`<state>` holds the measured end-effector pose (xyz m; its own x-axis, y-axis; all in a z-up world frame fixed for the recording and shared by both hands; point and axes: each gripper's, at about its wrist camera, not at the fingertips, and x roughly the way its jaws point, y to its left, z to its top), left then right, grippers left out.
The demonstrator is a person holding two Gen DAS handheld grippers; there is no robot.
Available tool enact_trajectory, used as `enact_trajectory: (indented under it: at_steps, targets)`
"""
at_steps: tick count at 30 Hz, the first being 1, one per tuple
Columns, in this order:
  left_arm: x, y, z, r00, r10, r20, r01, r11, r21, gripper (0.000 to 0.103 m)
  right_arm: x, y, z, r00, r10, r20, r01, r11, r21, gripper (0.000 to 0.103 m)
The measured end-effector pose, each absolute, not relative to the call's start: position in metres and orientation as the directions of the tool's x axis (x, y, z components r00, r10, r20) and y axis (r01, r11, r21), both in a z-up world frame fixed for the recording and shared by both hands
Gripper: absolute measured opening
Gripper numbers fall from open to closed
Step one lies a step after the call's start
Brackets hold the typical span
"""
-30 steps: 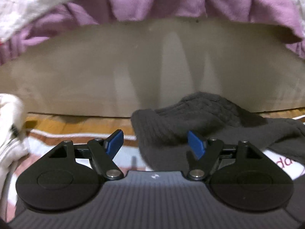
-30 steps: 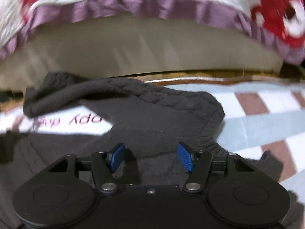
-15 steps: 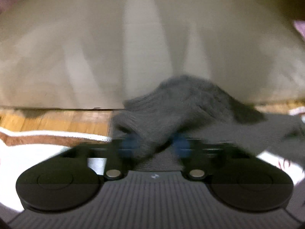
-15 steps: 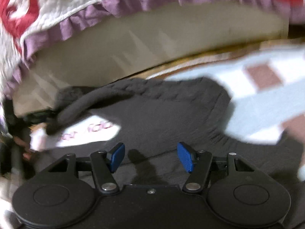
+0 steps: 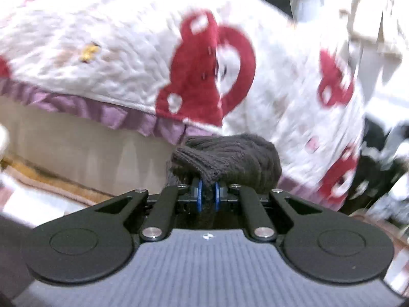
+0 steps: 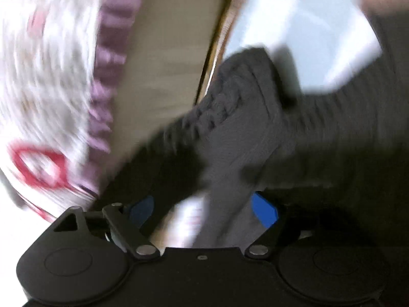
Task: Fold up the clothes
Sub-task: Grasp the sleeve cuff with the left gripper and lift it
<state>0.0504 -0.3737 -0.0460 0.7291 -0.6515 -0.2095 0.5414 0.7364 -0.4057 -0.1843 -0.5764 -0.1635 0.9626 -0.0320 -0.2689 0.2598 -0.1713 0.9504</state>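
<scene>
A dark grey cable-knit sweater [image 5: 230,158] is bunched up in the left wrist view, lifted in front of the bed. My left gripper [image 5: 207,197] is shut on its ribbed edge, the blue pads pinching the knit. In the right wrist view, rolled sideways and blurred, the same sweater [image 6: 230,117] stretches away from my right gripper [image 6: 204,209]. That gripper's jaws are opening and stand wide, with grey cloth lying between the blue pads, which do not press on it.
A bed with a white quilt printed in red [image 5: 153,58] and a purple frill [image 5: 107,115] runs across behind, above its beige base [image 5: 76,148]. A checked light blue, white and brown blanket [image 6: 301,38] lies under the sweater. Dark clutter [image 5: 383,158] sits at the right.
My left gripper closed on the sweater's edge and rose with it, swinging toward the quilt. My right gripper rolled strongly sideways and its jaws spread wider.
</scene>
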Motion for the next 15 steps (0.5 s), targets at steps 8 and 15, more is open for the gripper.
enact_trajectory:
  at_steps: [8, 15]
  targets:
    - [-0.003, -0.316, -0.098, 0.642, -0.697, -0.319, 0.481, 0.69, -0.541, 0.008, -0.208, -0.564, -0.143, 0.957, -0.057, -0.284, 0.265, -0.223, 0.938, 0.094]
    - [-0.003, -0.285, -0.069, 0.642, -0.731, -0.23, 0.474, 0.614, -0.631, 0.008, -0.217, -0.562, -0.142, 0.925, -0.079, -0.371, 0.349, -0.203, 0.915, 0.094]
